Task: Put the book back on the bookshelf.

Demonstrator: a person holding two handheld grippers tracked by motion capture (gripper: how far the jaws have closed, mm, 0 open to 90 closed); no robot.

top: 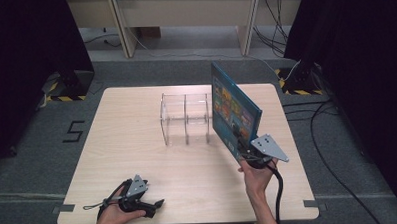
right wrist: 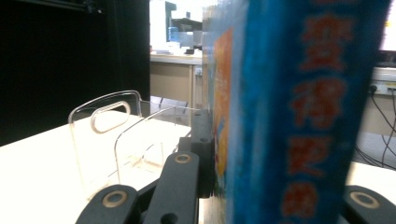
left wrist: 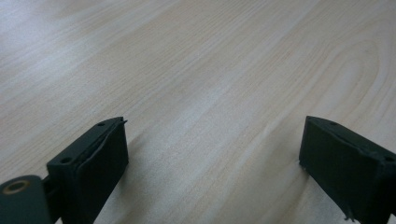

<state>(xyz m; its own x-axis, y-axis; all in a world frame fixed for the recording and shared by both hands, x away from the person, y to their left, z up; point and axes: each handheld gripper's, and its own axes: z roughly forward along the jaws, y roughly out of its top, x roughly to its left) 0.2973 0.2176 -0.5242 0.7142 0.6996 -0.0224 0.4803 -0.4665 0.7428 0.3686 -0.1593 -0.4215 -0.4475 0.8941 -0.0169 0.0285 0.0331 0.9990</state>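
Note:
My right gripper [top: 248,151] is shut on a blue book [top: 234,110] and holds it upright above the table's right side. The book [right wrist: 289,107] stands close in the right gripper view, its blue spine with orange characters facing the camera, clamped between the jaws. A clear acrylic rack [top: 185,118] with upright dividers stands at mid-table, just left of the book; the rack [right wrist: 116,140] lies ahead and to the left in the right gripper view. My left gripper [top: 157,204] rests near the front left edge, open, its jaws wide apart over bare wood [left wrist: 210,93].
The light wooden table [top: 138,159] sits on grey carpet. Black curtains hang on both sides, with stand bases [top: 68,86] at the far corners. Cables [top: 332,137] run over the floor to the right. A desk [top: 183,12] stands beyond.

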